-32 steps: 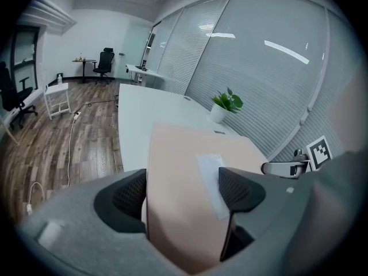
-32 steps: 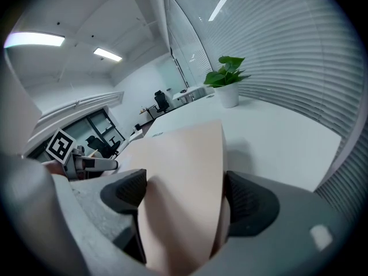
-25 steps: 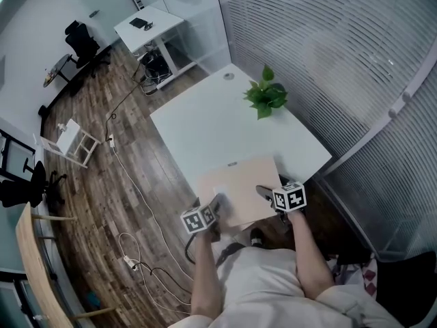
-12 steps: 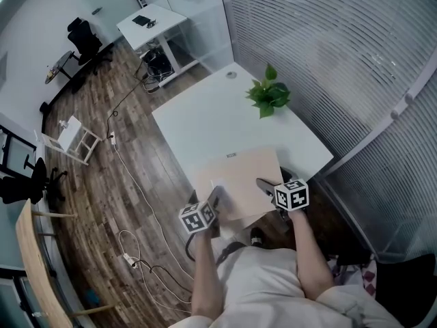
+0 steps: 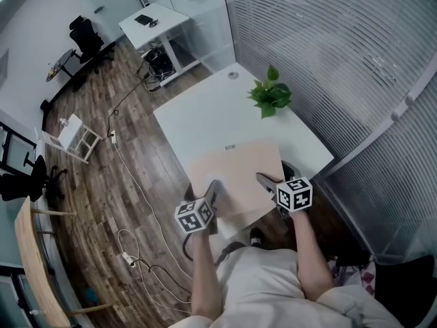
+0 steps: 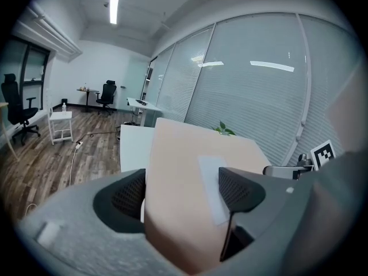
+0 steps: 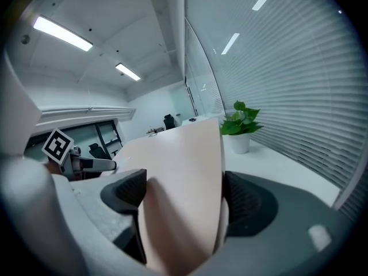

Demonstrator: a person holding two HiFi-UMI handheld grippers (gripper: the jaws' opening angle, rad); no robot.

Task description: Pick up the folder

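A tan folder (image 5: 235, 176) hangs tilted over the near end of the white table (image 5: 205, 125), its far edge raised. My left gripper (image 5: 213, 191) is shut on the folder's near left edge, and my right gripper (image 5: 265, 182) is shut on its near right edge. In the left gripper view the folder (image 6: 190, 194) fills the gap between the jaws, a pale label on its face. The right gripper view shows the folder (image 7: 184, 183) pinched between both pads, bending slightly.
A small potted plant (image 5: 270, 96) stands at the table's far right corner beside the glass wall with blinds. Cables (image 5: 130, 183) trail over the wood floor to the left. A second desk (image 5: 151, 22) and office chairs stand farther off.
Both grippers have lifted the folder off the table and tipped its far edge upward; its label no longer shows from above. The grippers have drawn slightly toward me.
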